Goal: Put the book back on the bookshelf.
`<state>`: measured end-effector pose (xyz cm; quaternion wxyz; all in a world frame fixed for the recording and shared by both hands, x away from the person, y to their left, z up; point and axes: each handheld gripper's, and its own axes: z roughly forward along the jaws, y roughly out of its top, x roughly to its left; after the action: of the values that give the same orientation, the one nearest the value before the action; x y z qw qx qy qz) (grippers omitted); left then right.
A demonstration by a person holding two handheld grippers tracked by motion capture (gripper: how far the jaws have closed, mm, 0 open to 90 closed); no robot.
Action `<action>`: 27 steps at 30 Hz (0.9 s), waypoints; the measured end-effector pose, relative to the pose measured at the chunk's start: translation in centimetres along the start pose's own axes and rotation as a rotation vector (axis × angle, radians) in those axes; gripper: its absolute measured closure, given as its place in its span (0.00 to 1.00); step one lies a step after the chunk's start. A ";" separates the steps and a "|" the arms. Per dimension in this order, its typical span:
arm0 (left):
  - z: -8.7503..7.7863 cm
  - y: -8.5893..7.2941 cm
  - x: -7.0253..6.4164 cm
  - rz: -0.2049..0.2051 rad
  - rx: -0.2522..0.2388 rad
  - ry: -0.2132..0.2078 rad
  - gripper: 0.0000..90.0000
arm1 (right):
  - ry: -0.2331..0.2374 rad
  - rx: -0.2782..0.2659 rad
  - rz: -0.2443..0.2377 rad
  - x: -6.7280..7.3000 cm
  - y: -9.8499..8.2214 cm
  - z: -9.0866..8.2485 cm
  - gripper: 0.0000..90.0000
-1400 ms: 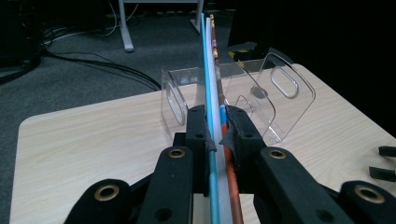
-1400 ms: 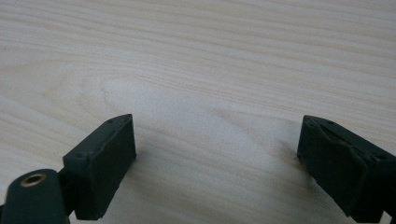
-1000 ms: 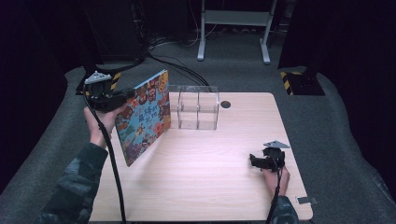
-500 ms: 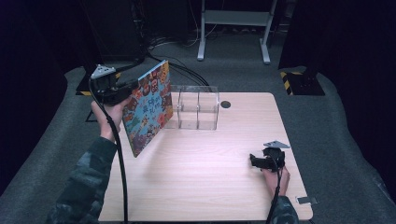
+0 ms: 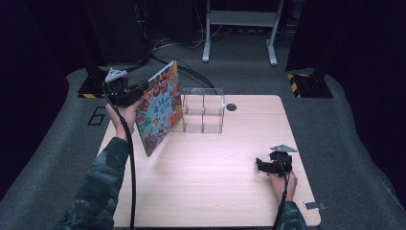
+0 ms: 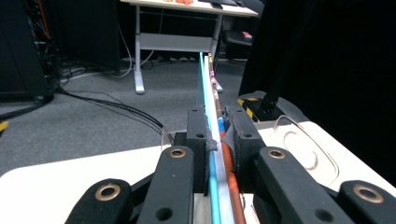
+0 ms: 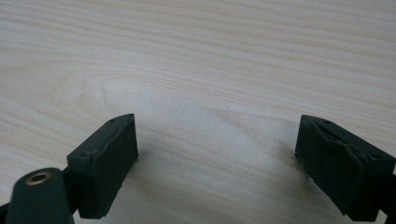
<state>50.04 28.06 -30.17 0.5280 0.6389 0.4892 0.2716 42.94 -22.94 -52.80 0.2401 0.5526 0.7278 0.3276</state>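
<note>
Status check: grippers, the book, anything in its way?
Left gripper clamped on picture book. Right gripper open, empty. Clear organizer just beyond book.

A pale wood-grain surface (image 5: 215, 191) with rounded corners carries a clear two-compartment organizer (image 5: 203, 111) near its far edge; a small dark round hole (image 5: 231, 107) sits just beside it.

Bare wooden table (image 5: 210, 182) across the frame's lower centre, clear plastic organizer (image 5: 203, 111) blocking the upper middle, tilted picture book (image 5: 159, 108) walling its left side, open tabletop at right.
</note>
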 end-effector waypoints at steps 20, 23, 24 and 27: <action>-3.3 -2.4 0.3 0.021 0.083 -0.035 0.90 | -0.001 0.004 0.002 0.0 0.0 -0.1 0.15; -3.5 -2.4 0.4 0.029 0.102 -0.037 0.90 | -0.001 0.003 0.001 0.0 0.0 -0.1 0.15; -3.7 -2.2 0.5 0.035 0.127 -0.039 0.90 | -0.001 0.003 0.001 0.0 0.0 -0.1 0.15; -3.7 -1.9 0.5 0.040 0.159 -0.044 0.89 | -0.001 0.002 -0.001 0.0 0.0 -0.1 0.15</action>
<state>46.40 29.96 -30.96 0.4806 0.6942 0.4848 0.2282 42.88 -22.93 -52.79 0.2399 0.5525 0.7284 0.3266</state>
